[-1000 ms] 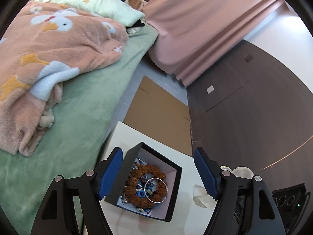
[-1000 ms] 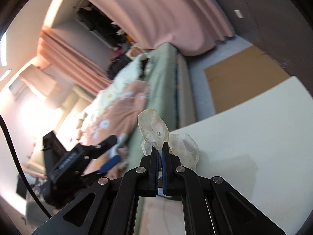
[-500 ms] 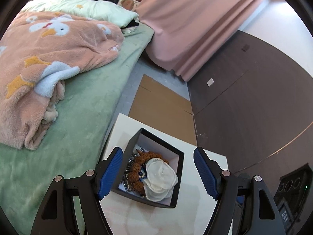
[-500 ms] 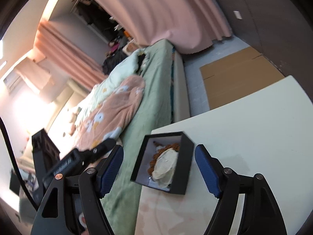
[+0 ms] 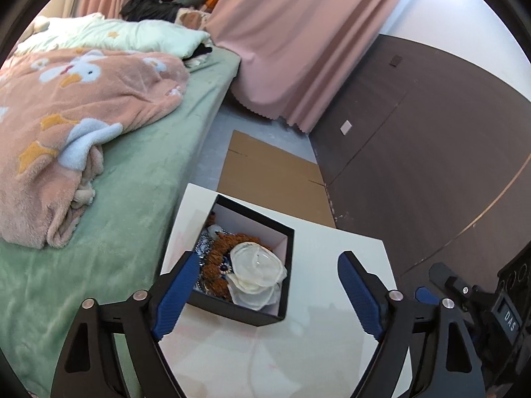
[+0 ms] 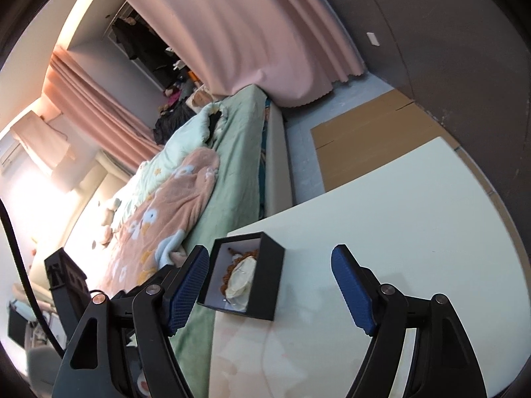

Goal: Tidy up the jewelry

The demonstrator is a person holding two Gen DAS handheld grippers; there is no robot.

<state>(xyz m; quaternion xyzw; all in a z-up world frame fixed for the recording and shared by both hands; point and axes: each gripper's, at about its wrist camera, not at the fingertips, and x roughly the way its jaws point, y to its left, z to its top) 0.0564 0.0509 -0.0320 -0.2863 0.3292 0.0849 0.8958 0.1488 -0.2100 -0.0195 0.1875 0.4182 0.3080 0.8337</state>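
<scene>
Lying in one black box [image 5: 255, 317], one translucent pouch [image 5: 257, 270].

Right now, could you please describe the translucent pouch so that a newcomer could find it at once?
Beside the green bed stands a white table bearing one open black box. The translucent pouch lies inside, on top of the brown beaded bracelet; it is the only pale, crinkled, see-through item there.

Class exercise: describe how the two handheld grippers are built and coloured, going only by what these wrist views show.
Both match. The left gripper and right gripper each have black angular linkage arms with triangular cut-outs and silver pivot screws. Each finger ends in a blue textured pad. A black cable runs along the left edge of the right view. No sleeves or hands show.
</scene>
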